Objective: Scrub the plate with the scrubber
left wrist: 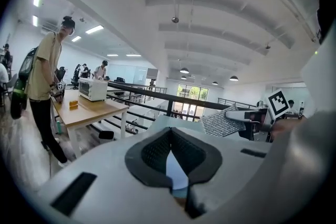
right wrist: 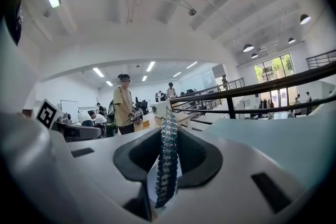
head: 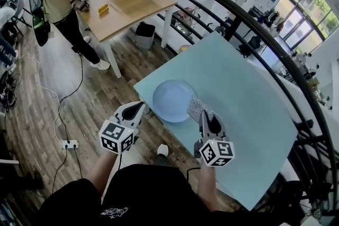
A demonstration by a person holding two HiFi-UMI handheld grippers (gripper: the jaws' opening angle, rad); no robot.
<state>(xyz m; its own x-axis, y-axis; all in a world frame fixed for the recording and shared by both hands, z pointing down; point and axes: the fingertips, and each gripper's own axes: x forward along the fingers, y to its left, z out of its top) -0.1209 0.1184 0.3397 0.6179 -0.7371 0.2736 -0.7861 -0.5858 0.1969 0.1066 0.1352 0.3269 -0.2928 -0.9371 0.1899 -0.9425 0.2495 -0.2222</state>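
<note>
A round, pale-blue plate [head: 172,99] lies flat near the corner of the light-blue surface [head: 249,92], its left rim pinched in the left tongs [head: 142,108], a grey mesh scrubber [head: 198,107] clamped in the right tongs [head: 205,115] at its right rim.

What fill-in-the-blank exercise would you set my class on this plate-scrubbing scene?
1. The right gripper is shut on a silvery mesh ____.
2. The left gripper is shut on the rim of a round, pale blue ____.
3. That dish lies on a pale blue ____.

Missing words: scrubber; plate; table.
</note>
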